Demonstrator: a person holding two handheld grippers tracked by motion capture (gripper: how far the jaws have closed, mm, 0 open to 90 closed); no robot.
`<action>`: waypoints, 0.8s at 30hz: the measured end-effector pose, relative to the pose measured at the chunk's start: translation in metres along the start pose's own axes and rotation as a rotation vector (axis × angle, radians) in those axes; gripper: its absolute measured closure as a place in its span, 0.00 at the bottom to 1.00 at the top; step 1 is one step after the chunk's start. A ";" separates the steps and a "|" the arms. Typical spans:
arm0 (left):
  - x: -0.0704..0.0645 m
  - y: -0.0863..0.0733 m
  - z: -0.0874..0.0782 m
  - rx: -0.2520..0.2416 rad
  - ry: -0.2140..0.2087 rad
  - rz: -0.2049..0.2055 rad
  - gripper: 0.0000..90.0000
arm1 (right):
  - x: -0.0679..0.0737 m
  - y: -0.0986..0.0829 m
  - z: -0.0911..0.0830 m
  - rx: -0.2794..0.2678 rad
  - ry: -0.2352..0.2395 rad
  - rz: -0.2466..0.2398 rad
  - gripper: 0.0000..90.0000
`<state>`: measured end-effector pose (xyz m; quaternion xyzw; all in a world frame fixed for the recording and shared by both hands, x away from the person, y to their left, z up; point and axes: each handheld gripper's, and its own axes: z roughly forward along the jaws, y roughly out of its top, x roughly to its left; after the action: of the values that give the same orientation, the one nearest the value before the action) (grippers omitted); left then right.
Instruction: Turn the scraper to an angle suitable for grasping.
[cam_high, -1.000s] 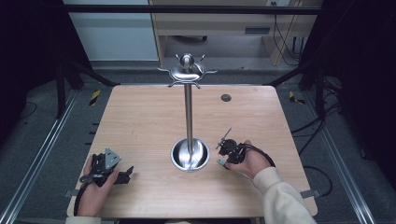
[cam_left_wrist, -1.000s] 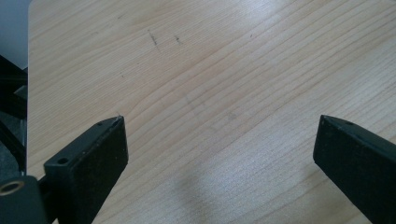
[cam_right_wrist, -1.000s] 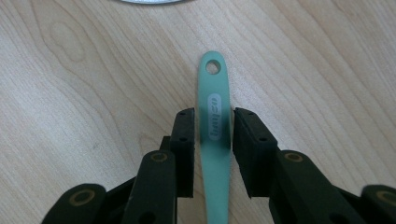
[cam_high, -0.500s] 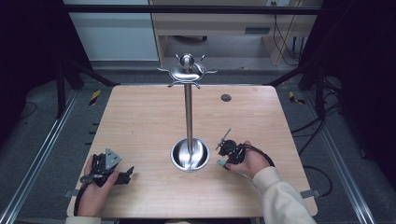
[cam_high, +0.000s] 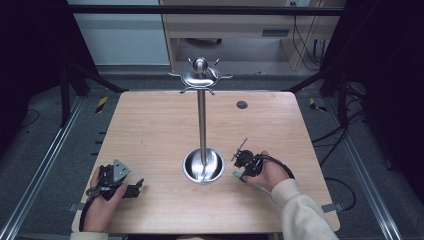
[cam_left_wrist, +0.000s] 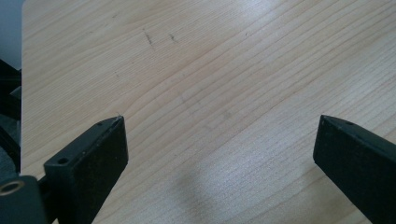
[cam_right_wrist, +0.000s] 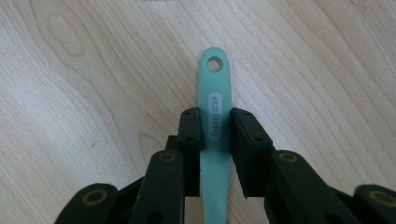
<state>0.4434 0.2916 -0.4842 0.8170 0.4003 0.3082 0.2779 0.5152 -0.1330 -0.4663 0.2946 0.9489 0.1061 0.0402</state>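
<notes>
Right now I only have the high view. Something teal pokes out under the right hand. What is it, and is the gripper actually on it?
Observer: The right gripper is shut on a teal handle; both jaws press its sides.
Operator: Anything at the handle's free end?
Observer: A round hanging hole goes through the tip, beyond the jaws.
Operator: Left gripper looks idle from here. Open or shut?
Observer: The left gripper is open, jaws wide apart, with bare table between them.
</notes>
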 end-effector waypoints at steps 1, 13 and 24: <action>0.000 0.000 0.000 0.000 0.000 0.000 0.03 | 0.000 0.000 0.000 0.000 0.000 0.000 0.82; 0.000 0.000 0.001 0.002 -0.001 0.000 0.03 | -0.012 -0.014 -0.036 -0.092 -0.012 0.050 0.83; 0.000 0.000 0.001 0.003 -0.002 0.000 0.03 | -0.020 -0.017 -0.093 -0.219 -0.056 0.072 0.83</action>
<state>0.4437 0.2918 -0.4848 0.8179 0.4006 0.3065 0.2770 0.5097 -0.1744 -0.3796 0.3253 0.9188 0.2024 0.0945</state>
